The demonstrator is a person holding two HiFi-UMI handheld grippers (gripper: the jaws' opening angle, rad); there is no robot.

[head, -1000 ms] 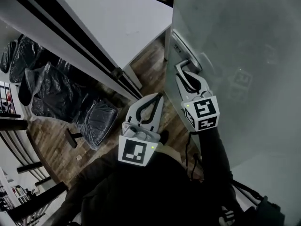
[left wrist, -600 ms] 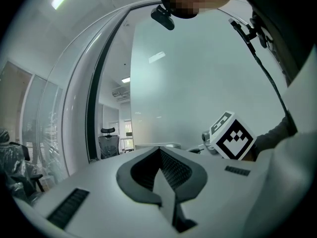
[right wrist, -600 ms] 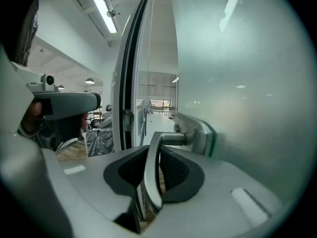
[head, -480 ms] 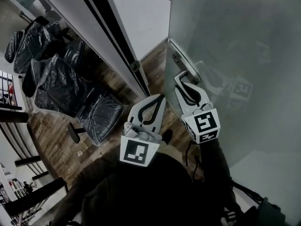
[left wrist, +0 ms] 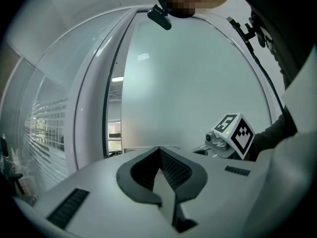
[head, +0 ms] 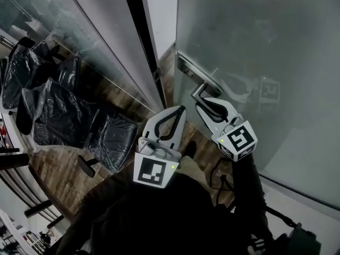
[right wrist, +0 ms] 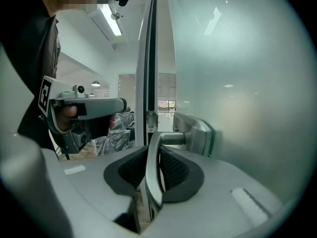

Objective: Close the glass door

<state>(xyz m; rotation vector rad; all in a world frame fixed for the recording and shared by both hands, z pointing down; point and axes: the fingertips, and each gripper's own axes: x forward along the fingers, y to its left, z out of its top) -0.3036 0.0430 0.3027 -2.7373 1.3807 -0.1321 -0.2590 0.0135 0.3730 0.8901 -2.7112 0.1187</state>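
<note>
Nearer frame [head: 146, 41], glass door [head: 255, 36]; handle [head: 202, 91] in right claw [head: 204, 104]

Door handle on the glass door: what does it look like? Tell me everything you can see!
The door handle is a smooth, silvery, metal-looking lever. It bends at one end where it joins a rectangular plate fixed near the edge of the frosted glass door. The right gripper is shut on the lever, with its dark ribbed pads pressing on both sides.
</note>
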